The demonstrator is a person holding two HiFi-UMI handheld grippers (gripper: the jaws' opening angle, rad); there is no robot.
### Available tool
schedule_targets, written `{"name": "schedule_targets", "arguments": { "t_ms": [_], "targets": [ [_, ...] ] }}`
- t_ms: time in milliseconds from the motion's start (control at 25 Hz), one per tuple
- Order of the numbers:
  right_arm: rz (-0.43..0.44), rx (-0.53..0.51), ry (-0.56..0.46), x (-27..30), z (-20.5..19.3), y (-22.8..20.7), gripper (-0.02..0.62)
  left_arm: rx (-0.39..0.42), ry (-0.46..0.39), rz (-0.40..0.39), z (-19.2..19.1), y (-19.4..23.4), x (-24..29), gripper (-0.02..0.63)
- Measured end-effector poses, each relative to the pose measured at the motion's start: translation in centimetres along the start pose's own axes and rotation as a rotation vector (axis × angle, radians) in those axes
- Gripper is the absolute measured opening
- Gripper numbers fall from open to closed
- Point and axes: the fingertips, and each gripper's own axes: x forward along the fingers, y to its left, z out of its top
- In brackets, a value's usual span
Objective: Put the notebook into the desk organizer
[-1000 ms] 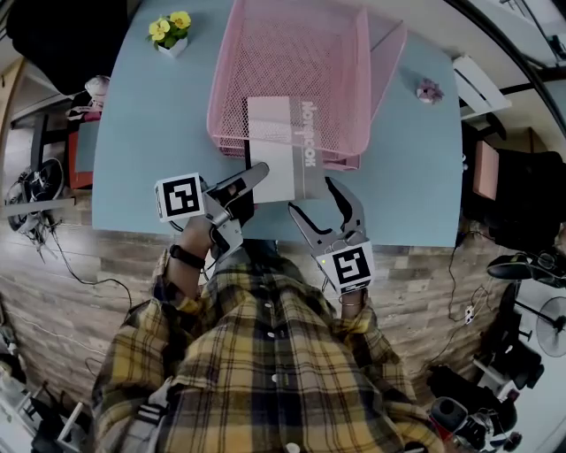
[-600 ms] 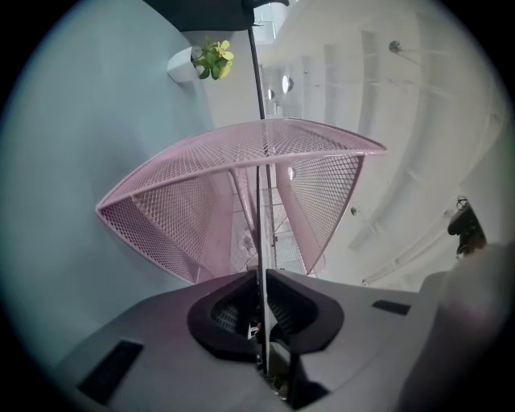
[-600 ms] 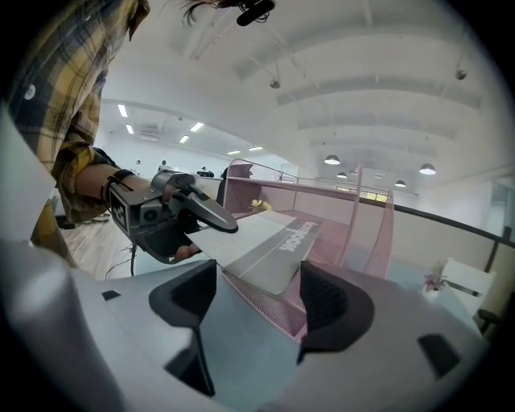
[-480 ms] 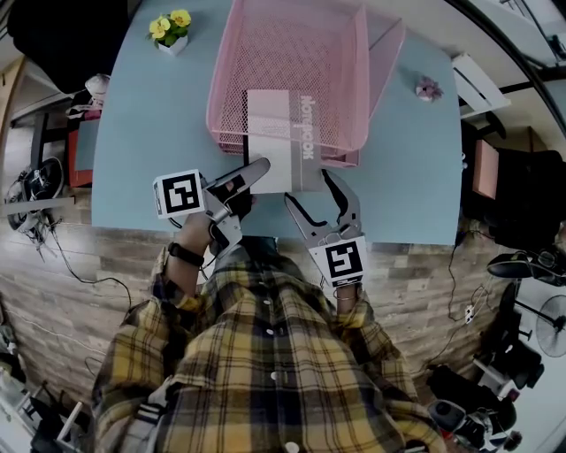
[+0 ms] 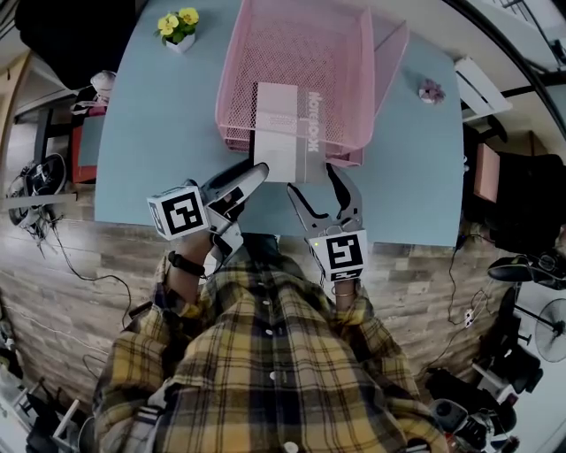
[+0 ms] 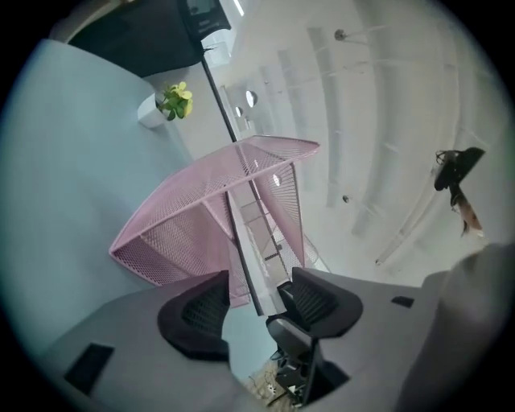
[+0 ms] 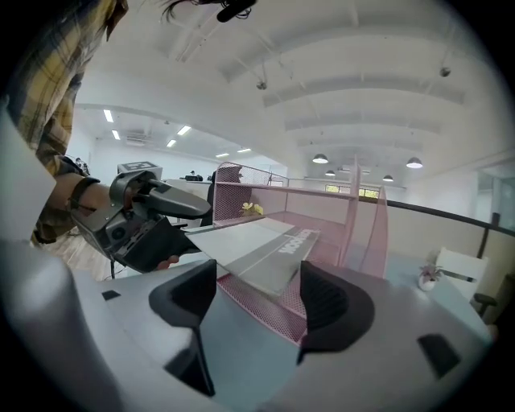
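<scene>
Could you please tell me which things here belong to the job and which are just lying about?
Job: notebook; pink mesh organizer; left gripper, fingers just opened, the notebook's edge between them; right gripper, open.
Lying about: yellow flower pot; small pink flower.

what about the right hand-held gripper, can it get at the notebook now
Probably yes: the notebook juts from the pink organizer just ahead of the right hand-held gripper, jaws open, nothing between.

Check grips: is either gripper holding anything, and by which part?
Nothing is held. On the left gripper the jaws have just been opening; an edge of the notebook stands between them, unpressed. The right gripper is open, gripping nothing.
</scene>
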Motion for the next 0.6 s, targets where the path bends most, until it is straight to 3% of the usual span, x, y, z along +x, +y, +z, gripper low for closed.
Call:
{"name": "schedule_targets", "arguments": {
  "t_ms": [320, 600],
  "targets": [
    [-0.049, 0.041, 0.002, 0.3, 0.2, -0.9, 0.316, 0.352, -0.068, 0.05, 0.8, -1.4, -1.6, 0.229],
    [-0.059, 0.064, -0.005, 0.9, 0.5, -1.0, 0.316, 0.659, -0.023, 0.155, -0.2, -1.2, -1.8, 0.202]
  ]
}}
